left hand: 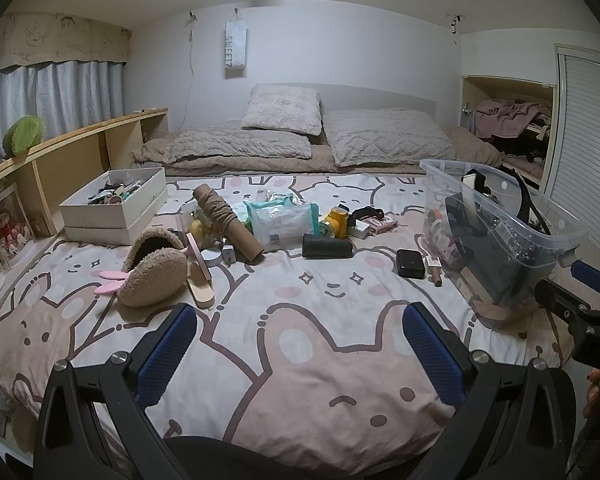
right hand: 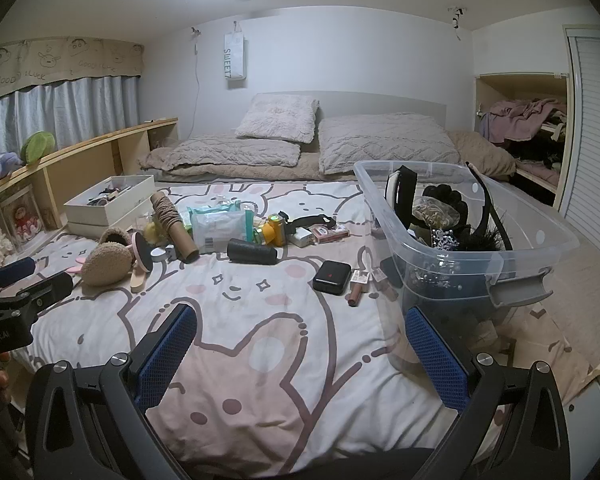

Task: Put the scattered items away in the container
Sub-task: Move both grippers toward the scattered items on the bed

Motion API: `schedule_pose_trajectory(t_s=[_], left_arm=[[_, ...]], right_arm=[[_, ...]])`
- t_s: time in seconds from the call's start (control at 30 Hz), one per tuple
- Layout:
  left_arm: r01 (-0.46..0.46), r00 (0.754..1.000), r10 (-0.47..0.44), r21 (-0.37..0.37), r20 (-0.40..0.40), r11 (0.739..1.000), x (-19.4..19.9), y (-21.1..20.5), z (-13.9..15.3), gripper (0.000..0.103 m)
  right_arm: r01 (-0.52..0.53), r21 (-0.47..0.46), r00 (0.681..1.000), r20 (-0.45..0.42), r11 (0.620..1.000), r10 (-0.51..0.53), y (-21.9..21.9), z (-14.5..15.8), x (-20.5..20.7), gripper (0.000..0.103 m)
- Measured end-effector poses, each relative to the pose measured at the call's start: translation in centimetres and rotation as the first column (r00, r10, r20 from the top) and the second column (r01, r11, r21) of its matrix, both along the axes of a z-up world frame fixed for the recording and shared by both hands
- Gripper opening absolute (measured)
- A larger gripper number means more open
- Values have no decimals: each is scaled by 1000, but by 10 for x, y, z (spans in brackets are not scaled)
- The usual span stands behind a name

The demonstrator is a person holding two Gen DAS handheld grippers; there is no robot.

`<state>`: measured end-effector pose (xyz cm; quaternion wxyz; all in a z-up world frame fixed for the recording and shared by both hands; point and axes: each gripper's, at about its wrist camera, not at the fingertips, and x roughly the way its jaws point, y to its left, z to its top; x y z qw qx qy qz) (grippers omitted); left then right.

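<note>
Both grippers hover over the cartoon-print bedspread (left hand: 300, 320) with nothing between their blue pads. The left gripper (left hand: 300, 354) stands spread wide and empty; the right gripper (right hand: 302, 354) is equally wide, its right finger just beside the clear plastic container (right hand: 512, 268). Scattered items lie beyond: a black roll (left hand: 327, 247), a black case (right hand: 332, 277), a cardboard tube (left hand: 230, 222), and fuzzy slippers (left hand: 156, 270).

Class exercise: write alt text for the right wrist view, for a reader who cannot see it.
The open right gripper hovers empty over a cartoon-print bedspread. A clear plastic bin, partly filled, stands to its right; a black case, a black roll and fuzzy slippers lie scattered beyond.
</note>
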<state>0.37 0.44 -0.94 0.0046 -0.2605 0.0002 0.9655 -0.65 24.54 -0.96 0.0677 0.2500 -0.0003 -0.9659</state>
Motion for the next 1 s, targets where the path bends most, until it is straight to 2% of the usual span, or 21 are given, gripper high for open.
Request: schedule_pose_trajectory(t_s=[0.4,0.7,1.0], left_arm=[[5,1000,-5,2,3,1000,0,2,-1,103],[6,999,-7,7,40,1000,-10,4,-16,103],[6,996,-6,2,90,1000,-25,3,-37,103]], right_arm=[[-5,1,1000,9,1000,5,-2,-3,-1,103],[-19,8,999,42,1000,19,-5,-11,-10,103],[-39,-4,993,111,999,39,-10,-32,-28,103]])
